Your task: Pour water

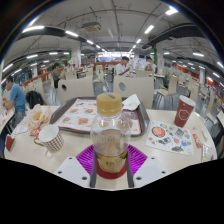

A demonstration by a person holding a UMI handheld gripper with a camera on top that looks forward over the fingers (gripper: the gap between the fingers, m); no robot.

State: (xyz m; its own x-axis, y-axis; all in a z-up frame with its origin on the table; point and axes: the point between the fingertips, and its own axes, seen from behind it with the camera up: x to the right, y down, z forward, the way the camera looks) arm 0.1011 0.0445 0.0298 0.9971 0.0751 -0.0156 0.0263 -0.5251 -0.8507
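Gripper view cuts off the fingers' lower parts, and the print on the tray liners is too small to read. Beyond stands a tray [85, 118] with crumpled paper [131, 102]; a white cup [50, 138] sits left, a red paper cup [183, 112] far right. The gripper [111, 160] is clenched on a clear water bottle [110, 135], upright between its pads [87, 158].

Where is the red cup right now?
In the gripper view, the red cup stands on the table beyond the fingers, off to the right of the bottle held between them, behind a printed placemat.
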